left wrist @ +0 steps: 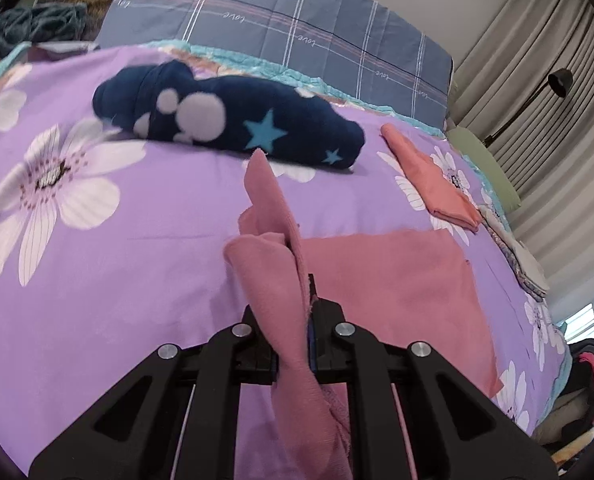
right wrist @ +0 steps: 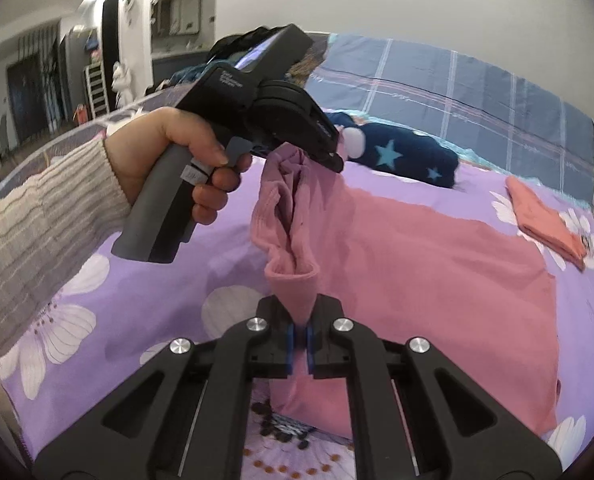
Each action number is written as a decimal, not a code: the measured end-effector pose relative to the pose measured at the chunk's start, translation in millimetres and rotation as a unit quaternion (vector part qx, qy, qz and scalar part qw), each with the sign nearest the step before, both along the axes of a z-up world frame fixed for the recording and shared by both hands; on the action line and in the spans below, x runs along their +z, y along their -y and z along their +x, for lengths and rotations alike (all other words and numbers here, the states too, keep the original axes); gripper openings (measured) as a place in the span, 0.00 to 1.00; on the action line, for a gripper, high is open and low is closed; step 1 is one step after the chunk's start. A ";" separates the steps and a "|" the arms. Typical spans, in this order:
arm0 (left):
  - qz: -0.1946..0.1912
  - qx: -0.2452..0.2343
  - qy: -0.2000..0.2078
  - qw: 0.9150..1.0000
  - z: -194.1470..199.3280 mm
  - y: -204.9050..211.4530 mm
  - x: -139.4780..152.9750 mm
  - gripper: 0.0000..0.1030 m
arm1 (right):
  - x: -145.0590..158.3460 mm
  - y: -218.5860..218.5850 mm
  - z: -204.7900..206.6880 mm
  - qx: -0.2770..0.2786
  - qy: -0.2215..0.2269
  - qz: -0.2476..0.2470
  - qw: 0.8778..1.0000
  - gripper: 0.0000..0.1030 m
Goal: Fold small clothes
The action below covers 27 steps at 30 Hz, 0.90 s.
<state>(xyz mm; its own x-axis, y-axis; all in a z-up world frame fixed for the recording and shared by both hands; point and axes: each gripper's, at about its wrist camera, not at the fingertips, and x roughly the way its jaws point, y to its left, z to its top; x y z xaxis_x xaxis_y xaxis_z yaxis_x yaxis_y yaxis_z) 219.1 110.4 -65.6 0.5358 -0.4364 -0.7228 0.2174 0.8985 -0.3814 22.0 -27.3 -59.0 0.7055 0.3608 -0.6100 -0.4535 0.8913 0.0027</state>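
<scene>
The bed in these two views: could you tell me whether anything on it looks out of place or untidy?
Yes: the navy star-print garment lies crumpled near the plaid quilt, unlike the flat folded salmon piece. The pink garment is bunched only because both grippers pinch it.

The left gripper (left wrist: 293, 344) had its fingers pressed together on pink cloth (left wrist: 397, 280), and the right gripper (right wrist: 299, 344) did likewise. A bare hand (right wrist: 169, 160) in a ribbed sleeve gripped the left gripper's handle, raised above the bed.
</scene>
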 end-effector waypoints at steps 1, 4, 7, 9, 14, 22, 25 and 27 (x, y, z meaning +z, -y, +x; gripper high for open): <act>0.005 -0.001 0.002 1.000 0.4 6.9 4.3 0.09 | 1.9 7.5 -0.1 -0.005 -0.002 0.010 1.000 0.04; 0.021 -0.007 0.006 1.000 3.7 34.1 17.5 0.09 | 7.3 34.7 -1.0 -0.024 -0.004 0.037 0.999 0.04; 0.034 -0.019 0.011 0.999 8.6 69.0 27.4 0.09 | 10.3 66.6 -2.9 -0.046 -0.005 0.065 0.997 0.04; 0.043 -0.032 0.013 0.998 11.7 94.9 31.0 0.09 | 10.4 90.7 -3.9 -0.063 -0.006 0.084 0.994 0.04; 0.074 -0.069 0.015 0.995 19.5 169.0 30.4 0.09 | 2.9 150.9 -6.4 -0.111 -0.016 0.123 0.986 0.04; 0.156 -0.121 -0.004 0.980 25.7 280.5 -6.5 0.09 | -33.3 239.7 -8.6 -0.182 -0.070 0.175 0.965 0.04; 0.188 -0.127 -0.010 0.974 26.8 304.8 -22.0 0.09 | -53.7 264.6 -2.7 -0.189 -0.117 0.219 0.950 0.04; 0.205 -0.128 -0.010 0.970 26.8 315.4 -29.7 0.09 | -65.5 273.6 -3.5 -0.191 -0.138 0.238 0.942 0.04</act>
<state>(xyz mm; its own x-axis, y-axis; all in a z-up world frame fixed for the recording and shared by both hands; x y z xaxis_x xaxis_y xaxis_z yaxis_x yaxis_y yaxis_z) 245.9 -205.0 -95.2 0.4314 -0.2268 -0.8732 0.4502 0.8929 -0.0095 18.5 -300.9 -124.5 0.6774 0.3913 -0.6229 -0.0233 0.8578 0.5135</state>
